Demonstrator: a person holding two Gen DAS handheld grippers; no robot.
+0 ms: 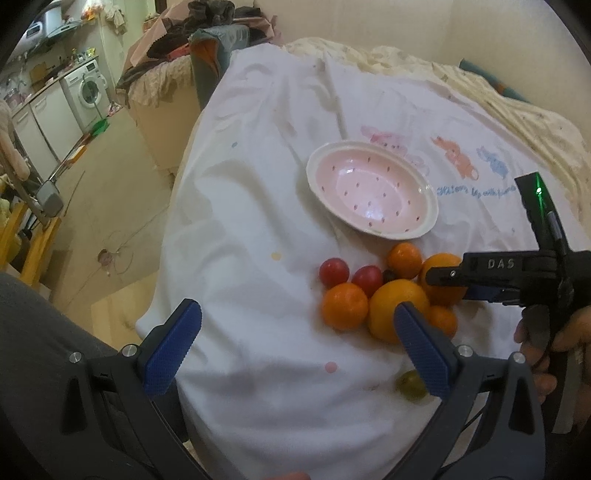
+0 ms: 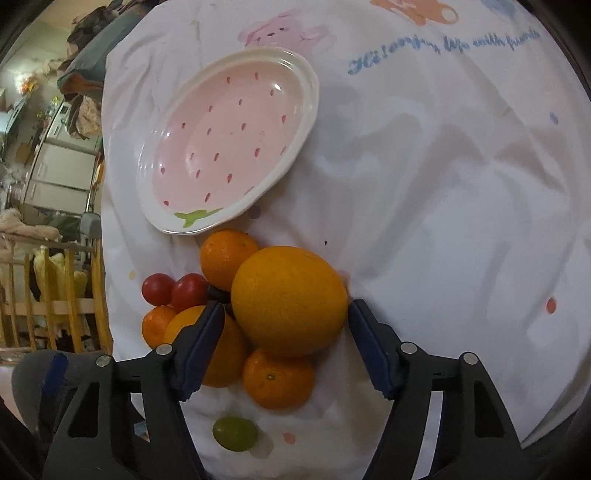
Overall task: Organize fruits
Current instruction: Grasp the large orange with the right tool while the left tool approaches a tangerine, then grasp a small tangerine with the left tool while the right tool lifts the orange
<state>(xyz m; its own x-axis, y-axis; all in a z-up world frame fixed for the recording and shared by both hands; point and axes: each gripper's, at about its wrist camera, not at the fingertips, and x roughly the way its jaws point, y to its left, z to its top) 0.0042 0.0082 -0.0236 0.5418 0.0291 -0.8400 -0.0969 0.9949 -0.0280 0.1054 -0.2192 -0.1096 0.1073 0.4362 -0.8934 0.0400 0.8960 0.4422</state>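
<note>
A pink strawberry-pattern plate lies empty on a white cloth. Just in front of it is a cluster of fruit: a large orange, a second big orange, small mandarins and two red cherry tomatoes. A green grape lies apart, nearer me. My right gripper points steeply down, its blue pads against both sides of the large orange, which rests on the cloth. My left gripper hovers open, left of the cluster, with nothing between its fingers.
The printed white cloth covers a soft, wrinkled bed. Its left edge drops to bare floor. Far left stand a washing machine and a pile of clothes. A hand holds the right gripper's handle.
</note>
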